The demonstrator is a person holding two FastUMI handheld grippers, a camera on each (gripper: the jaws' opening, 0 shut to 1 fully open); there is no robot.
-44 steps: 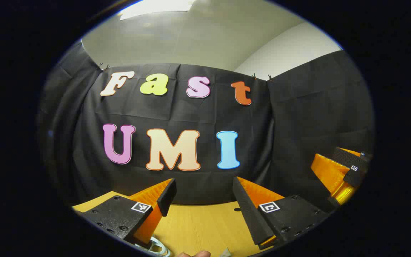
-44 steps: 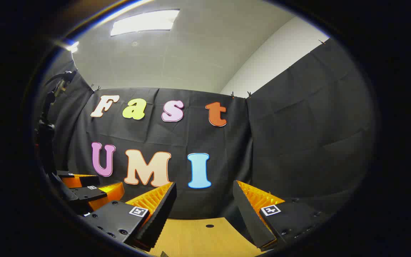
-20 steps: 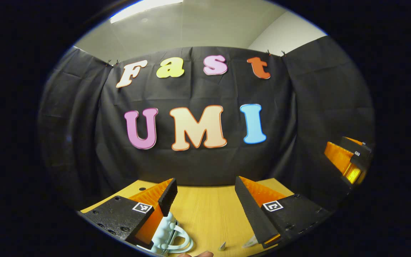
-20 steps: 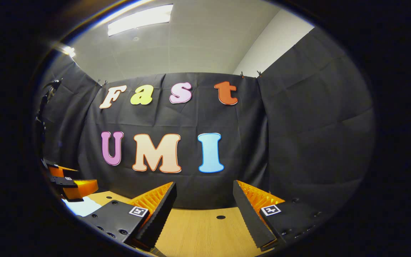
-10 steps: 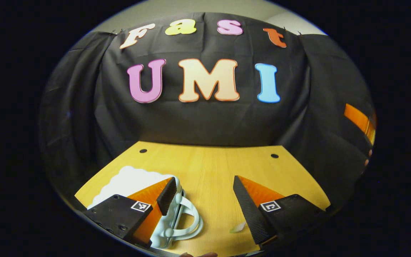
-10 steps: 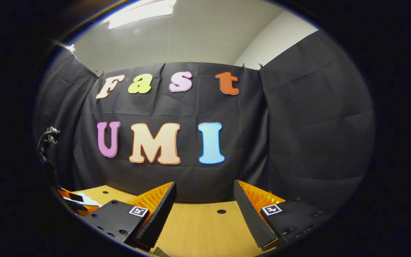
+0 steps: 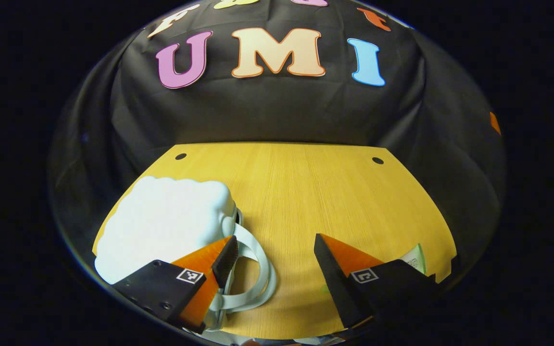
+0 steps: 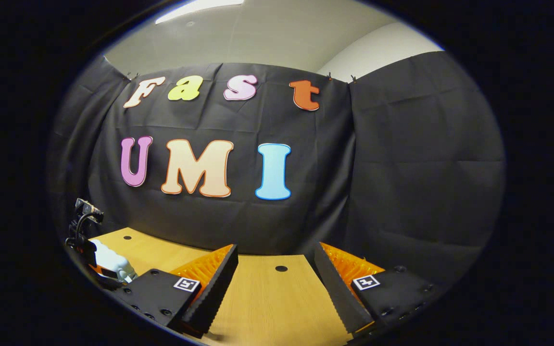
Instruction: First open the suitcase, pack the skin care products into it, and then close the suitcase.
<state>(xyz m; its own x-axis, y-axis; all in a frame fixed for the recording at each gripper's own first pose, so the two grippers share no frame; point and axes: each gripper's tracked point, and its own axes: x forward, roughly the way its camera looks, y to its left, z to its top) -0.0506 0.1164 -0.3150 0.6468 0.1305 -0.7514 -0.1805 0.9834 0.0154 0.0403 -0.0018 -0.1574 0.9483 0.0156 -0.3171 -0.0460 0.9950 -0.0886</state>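
A pale blue, cloud-shaped suitcase lies flat on the wooden table at the left, its lid down and its looped handle pointing right. My left gripper hovers open above the table; its left finger overlaps the suitcase's handle end, with nothing between the fingers. A white and green skin care tube peeks out behind the right finger. My right gripper is open and empty over the table. The suitcase shows small at the far left of the right gripper view.
Black cloth walls close the table's far side and both flanks. Two small holes mark the table's back corners. A dark device with a cable stands above the suitcase at the left of the right gripper view.
The left gripper has tipped down toward the table, bringing the whole suitcase and the tube into sight. The right gripper has tipped down a little. Both stay open.
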